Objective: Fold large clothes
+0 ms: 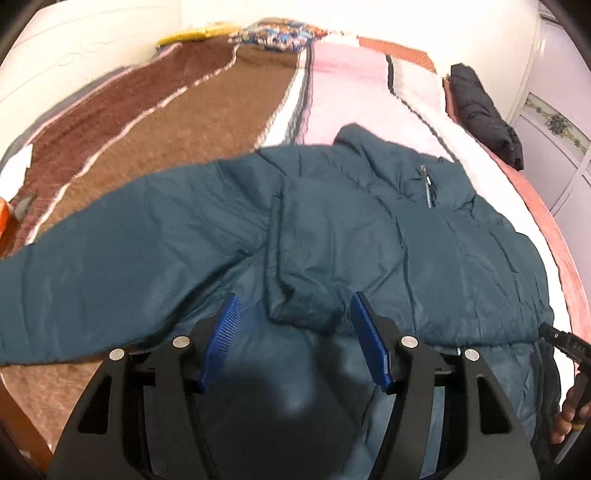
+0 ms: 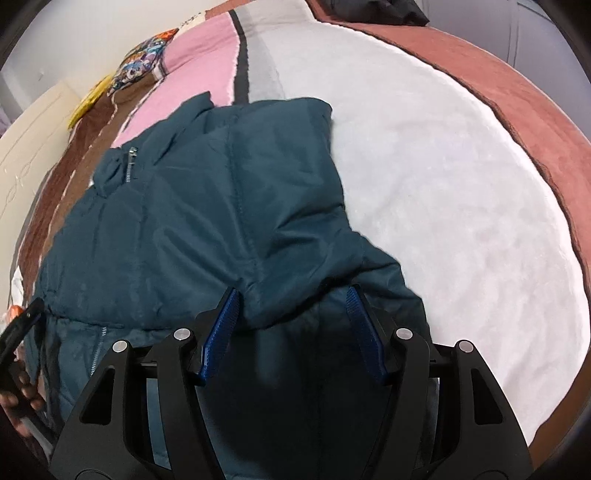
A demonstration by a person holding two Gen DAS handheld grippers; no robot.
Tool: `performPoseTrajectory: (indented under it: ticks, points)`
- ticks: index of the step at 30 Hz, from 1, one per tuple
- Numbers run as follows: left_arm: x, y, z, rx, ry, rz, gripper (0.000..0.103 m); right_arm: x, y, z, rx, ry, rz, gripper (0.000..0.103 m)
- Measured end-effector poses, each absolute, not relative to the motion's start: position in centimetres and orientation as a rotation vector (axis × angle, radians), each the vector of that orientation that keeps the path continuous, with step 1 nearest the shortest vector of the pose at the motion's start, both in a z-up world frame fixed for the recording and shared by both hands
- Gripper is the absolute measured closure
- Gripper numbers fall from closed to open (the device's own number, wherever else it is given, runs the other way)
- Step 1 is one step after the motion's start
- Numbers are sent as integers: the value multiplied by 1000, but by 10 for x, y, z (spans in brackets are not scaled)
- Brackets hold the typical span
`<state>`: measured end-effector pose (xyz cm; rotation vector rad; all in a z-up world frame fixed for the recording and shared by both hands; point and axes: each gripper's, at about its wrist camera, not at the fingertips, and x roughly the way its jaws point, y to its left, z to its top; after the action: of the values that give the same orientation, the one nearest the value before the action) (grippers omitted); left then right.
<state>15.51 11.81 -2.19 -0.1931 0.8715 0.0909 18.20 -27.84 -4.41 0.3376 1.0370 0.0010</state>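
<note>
A teal puffer jacket [image 1: 369, 236] lies spread on the bed [image 2: 443, 206], over a striped blanket [image 1: 166, 122] of brown, pink and white bands. One sleeve of the jacket stretches out flat toward the brown bands; the other is folded in across the body, its cuff near the jacket's lower part. A zipper [image 1: 427, 186] shows near the collar.

The left claw [image 1: 295, 332] hangs over the jacket's lower part, released — its blue pads stand apart, the folded cuff just ahead of them and nothing pressed between. The right claw [image 2: 291, 325] is over the jacket's other side, also released, with a fold of the fabric lying between its spread pads but not pinched.

Beyond the jacket, at the bed's far edge, lies a dark bundled garment [image 1: 484, 114]; near the headboard sits a colourful patterned pillow [image 1: 277, 35].
</note>
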Motion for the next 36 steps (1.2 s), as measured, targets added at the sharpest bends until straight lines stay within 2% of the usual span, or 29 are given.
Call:
performPoseTrajectory:
  ticks: [6, 17, 20, 27, 36]
  points:
    - [117, 132, -27, -228, 929, 96, 41, 142, -235, -26, 281, 1019, 102, 42]
    - [41, 192, -28, -400, 907, 193, 41, 86, -126, -28, 69, 1050, 337, 42]
    - [30, 212, -31, -381, 934, 280, 38, 74, -105, -32, 16, 1059, 376, 42]
    - [2, 285, -37, -582, 888, 441, 36, 58, -76, -31, -76, 1043, 423, 42]
    - [1, 321, -40, -613, 852, 518, 33, 60, -72, -36, -85, 1063, 408, 42]
